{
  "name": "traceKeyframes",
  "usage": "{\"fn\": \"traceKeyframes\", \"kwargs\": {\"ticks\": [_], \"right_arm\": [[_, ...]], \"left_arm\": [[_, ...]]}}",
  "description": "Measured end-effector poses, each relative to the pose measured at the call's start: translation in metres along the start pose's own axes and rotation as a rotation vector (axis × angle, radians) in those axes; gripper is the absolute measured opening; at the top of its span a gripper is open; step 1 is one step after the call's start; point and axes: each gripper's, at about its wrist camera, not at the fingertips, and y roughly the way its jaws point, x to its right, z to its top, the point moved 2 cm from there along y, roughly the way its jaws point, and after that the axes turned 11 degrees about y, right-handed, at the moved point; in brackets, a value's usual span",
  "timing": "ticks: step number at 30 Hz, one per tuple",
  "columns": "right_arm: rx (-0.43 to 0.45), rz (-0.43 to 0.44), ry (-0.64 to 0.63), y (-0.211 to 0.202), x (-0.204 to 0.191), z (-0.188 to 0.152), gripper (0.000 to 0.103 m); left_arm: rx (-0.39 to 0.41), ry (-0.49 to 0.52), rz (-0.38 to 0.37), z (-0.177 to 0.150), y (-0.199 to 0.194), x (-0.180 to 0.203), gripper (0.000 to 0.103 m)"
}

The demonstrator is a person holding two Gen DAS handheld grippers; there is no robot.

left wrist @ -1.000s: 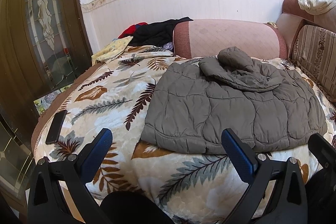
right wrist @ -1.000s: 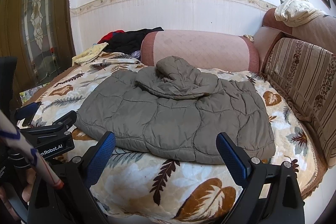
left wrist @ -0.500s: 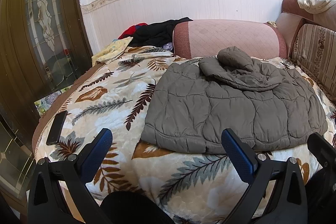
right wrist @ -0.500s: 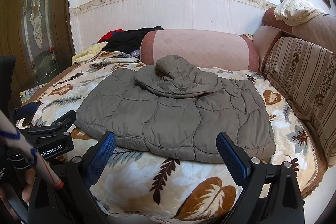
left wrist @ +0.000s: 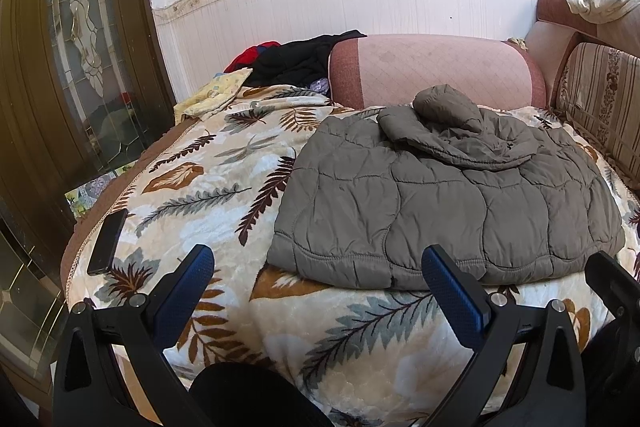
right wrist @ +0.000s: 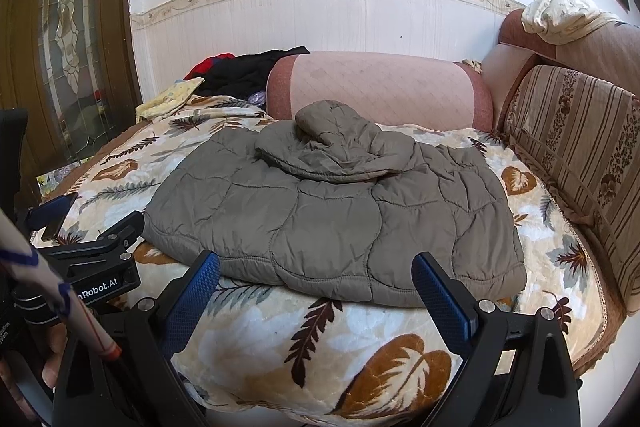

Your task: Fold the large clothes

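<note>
- A grey quilted jacket (left wrist: 448, 203) lies flat on a sofa bed covered by a leaf-print blanket (left wrist: 224, 187), folded into a broad rectangle with its hood (left wrist: 444, 105) bunched on top at the far side.
- In the right wrist view the same jacket (right wrist: 332, 211) fills the middle of the blanket (right wrist: 360, 347), its near hem running just beyond the finger pads.
- The left hand-held gripper (left wrist: 316, 291) hovers short of the jacket's near-left corner, jaws spread wide and holding nothing; one blue pad (left wrist: 182, 291) is over bare blanket left of the jacket, the other sits in front of the jacket's near hem.
- The right hand-held gripper (right wrist: 316, 291) is likewise spread wide and empty, its pads framing the jacket's near hem without touching it.
- Left of the jacket's near corner, the right wrist view shows the left hand-held gripper's black body (right wrist: 100, 267), with part of a hand below it at the frame edge.
- A dark phone (left wrist: 107, 241) lies on the blanket well left of the jacket, near the edge.
- Behind the jacket stands a pink bolster cushion (left wrist: 436, 71); left of that, a heap of black and red clothes (left wrist: 296, 59).
- Right of the jacket rises a striped sofa backrest (right wrist: 576, 155) with a pale cloth (right wrist: 560, 13) draped on top.
- A glazed wooden door (left wrist: 68, 67) stands far left of the jacket.
</note>
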Motion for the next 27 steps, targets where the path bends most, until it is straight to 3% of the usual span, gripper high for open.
{"fn": "traceKeyframes", "kwargs": {"ticks": [27], "right_arm": [[-0.002,-0.003,0.0,0.0024,0.001,-0.0022,0.099]], "left_arm": [[0.0,0.001,-0.001,-0.002,-0.0003,0.0007,0.103]]}}
